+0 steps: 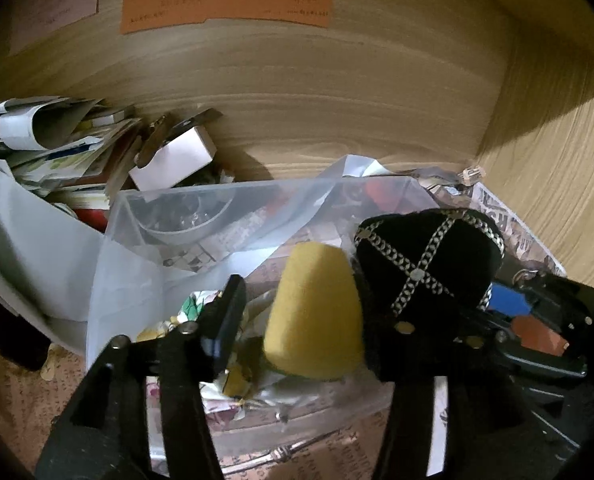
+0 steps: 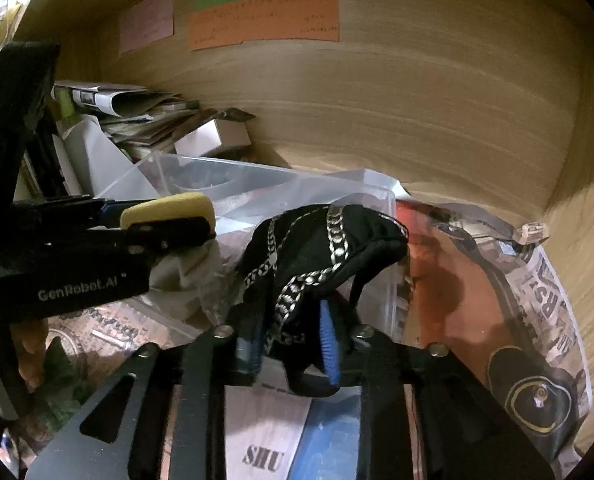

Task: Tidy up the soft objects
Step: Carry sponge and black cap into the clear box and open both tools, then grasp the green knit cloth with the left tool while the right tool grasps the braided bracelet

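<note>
Both wrist cameras looked forward, close in, into a wooden cupboard toward its back wall. Each framed the orange paper label (image 1: pixel 227 0) (image 2: pixel 263 20), the clear plastic bin (image 1: pixel 257 204) (image 2: pixel 257 184) and the black chain-trimmed fabric pouch (image 1: pixel 421 264) (image 2: pixel 321 248); the right camera probably sat further right.

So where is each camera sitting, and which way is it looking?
Left wrist: on the left gripper, looking forward at a yellow sponge between its fingers, with the clear plastic bin behind.
Right wrist: on the right gripper, looking forward at the black cap it grips; the left gripper shows at left.
Shared: sponge, cap, bin, the orange note on the wooden wall.
</note>
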Action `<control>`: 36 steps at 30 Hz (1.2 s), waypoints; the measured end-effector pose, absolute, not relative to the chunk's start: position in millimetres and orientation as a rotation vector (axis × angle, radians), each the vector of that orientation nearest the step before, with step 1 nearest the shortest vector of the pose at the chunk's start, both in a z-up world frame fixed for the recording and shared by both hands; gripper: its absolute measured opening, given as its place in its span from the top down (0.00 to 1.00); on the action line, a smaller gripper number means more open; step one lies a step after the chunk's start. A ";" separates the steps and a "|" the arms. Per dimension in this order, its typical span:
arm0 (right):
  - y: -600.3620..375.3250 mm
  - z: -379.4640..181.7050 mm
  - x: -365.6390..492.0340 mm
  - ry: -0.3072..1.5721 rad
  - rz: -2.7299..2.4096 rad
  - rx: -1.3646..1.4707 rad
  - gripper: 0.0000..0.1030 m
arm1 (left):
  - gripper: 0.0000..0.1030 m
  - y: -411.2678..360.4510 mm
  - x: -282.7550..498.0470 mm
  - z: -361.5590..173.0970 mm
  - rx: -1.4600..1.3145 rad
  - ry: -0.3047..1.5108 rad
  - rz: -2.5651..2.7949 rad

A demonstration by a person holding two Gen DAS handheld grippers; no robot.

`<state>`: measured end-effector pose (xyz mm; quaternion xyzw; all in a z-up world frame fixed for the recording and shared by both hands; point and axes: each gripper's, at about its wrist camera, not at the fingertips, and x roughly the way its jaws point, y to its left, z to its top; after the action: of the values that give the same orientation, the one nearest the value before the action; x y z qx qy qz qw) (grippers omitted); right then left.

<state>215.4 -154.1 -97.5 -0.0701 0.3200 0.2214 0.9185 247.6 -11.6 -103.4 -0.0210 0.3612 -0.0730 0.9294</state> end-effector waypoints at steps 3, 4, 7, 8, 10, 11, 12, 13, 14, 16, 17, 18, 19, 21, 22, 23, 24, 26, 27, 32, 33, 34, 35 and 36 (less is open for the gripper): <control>-155.6 -96.5 210.8 0.653 0.454 -0.137 0.58 | 0.46 -9.8 242.2 -102.1 -0.050 0.745 -0.157; -156.9 -95.2 208.0 0.649 0.455 -0.135 0.55 | 0.46 -8.9 239.3 -100.1 -0.053 0.741 -0.159; -161.6 -90.0 199.5 0.638 0.465 -0.126 0.49 | 0.45 -5.8 225.5 -89.1 -0.055 0.709 -0.161; -163.4 -87.8 195.7 0.630 0.464 -0.125 0.48 | 0.42 -4.9 221.4 -85.1 -0.055 0.697 -0.159; -166.6 -81.7 186.9 0.607 0.466 -0.123 0.44 | 0.37 -1.4 207.7 -74.0 -0.055 0.656 -0.152; -168.0 -78.8 183.3 0.595 0.464 -0.120 0.40 | 0.36 0.1 203.1 -70.3 -0.054 0.642 -0.148; -170.0 -74.8 177.9 0.577 0.462 -0.114 0.39 | 0.35 2.3 194.7 -64.5 -0.054 0.622 -0.142; -170.9 -71.9 175.1 0.566 0.463 -0.107 0.37 | 0.35 4.3 189.3 -60.9 -0.054 0.610 -0.141; -172.4 -69.2 171.6 0.557 0.466 -0.098 0.36 | 0.33 6.2 183.8 -57.4 -0.056 0.598 -0.139; -174.0 -64.0 162.8 0.536 0.476 -0.080 0.33 | 0.28 11.4 170.5 -51.9 -0.063 0.576 -0.132; -173.8 -62.0 158.3 0.527 0.482 -0.075 0.29 | 0.24 14.4 163.8 -50.2 -0.067 0.565 -0.128; -173.6 -60.0 153.1 0.516 0.489 -0.071 0.27 | 0.21 17.2 158.1 -49.2 -0.068 0.558 -0.125; -172.7 -58.5 147.0 0.504 0.497 -0.066 0.24 | 0.20 19.8 151.8 -49.2 -0.068 0.554 -0.123; -170.5 -57.9 136.9 0.494 0.516 -0.062 0.23 | 0.16 24.2 138.5 -52.5 -0.055 0.555 -0.118; -168.3 -58.7 131.9 0.495 0.527 -0.063 0.23 | 0.16 25.7 133.6 -55.0 -0.050 0.559 -0.115; -166.3 -60.2 127.2 0.498 0.539 -0.065 0.23 | 0.16 27.1 128.9 -58.1 -0.042 0.565 -0.110; -163.9 -63.1 121.7 0.504 0.553 -0.065 0.23 | 0.16 28.7 123.4 -61.9 -0.035 0.575 -0.107; -160.0 -69.9 115.2 0.523 0.574 -0.064 0.22 | 0.16 32.7 112.5 -70.6 -0.032 0.595 -0.103; -157.3 -74.4 112.1 0.537 0.586 -0.065 0.22 | 0.16 33.5 109.8 -74.4 -0.033 0.603 -0.104; -139.1 -112.3 104.9 0.665 0.624 -0.132 0.22 | 0.16 35.8 96.5 -104.8 -0.039 0.682 -0.114; -137.1 -119.2 105.1 0.688 0.622 -0.149 0.22 | 0.16 35.4 94.7 -114.5 -0.035 0.705 -0.117; -134.3 -128.0 106.6 0.721 0.621 -0.174 0.22 | 0.16 34.5 94.4 -120.7 -0.033 0.718 -0.118; -132.0 -135.0 107.8 0.749 0.618 -0.195 0.22 | 0.16 33.6 93.9 -127.7 -0.030 0.735 -0.118; -129.8 -142.9 109.8 0.777 0.607 -0.224 0.22 | 0.16 33.2 94.3 -135.3 -0.029 0.755 -0.116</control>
<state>109.8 -129.8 -142.9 -0.1075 0.3721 0.2907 0.8749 94.3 33.2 -135.3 -0.0140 0.3682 -0.0565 0.9279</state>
